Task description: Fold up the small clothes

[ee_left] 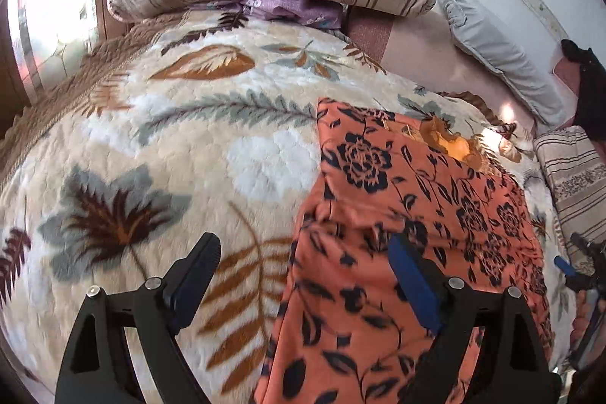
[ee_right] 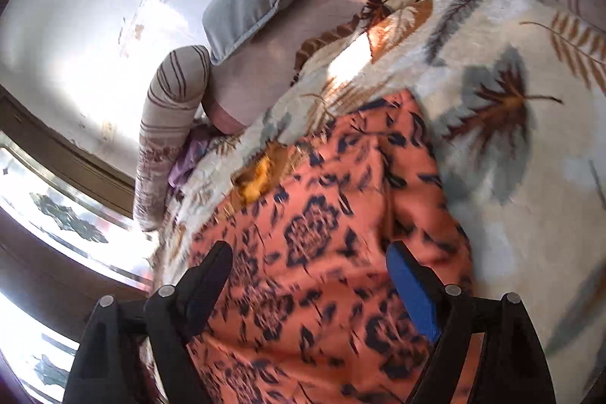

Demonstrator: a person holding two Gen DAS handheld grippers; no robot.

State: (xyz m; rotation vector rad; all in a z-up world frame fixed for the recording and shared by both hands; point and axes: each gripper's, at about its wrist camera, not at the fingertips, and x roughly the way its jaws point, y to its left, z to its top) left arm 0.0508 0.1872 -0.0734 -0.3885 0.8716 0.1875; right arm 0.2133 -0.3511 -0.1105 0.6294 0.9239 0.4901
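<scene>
- Left gripper (ee_left: 305,265): jaws spread wide, grasping nothing, poised over orange floral garment (ee_left: 409,207) at its 9 o'clock edge.
- Garment flat on leaf-print blanket (ee_left: 159,146), seemingly folded once; further folds likely left.
- Right gripper (ee_right: 308,275): released, empty, above the cloth.

Daylight from the window (ee_left: 57,6) blows out the upper left of the left view; motion blur smears the right view's centre; fisheye edges bend and darken.
</scene>
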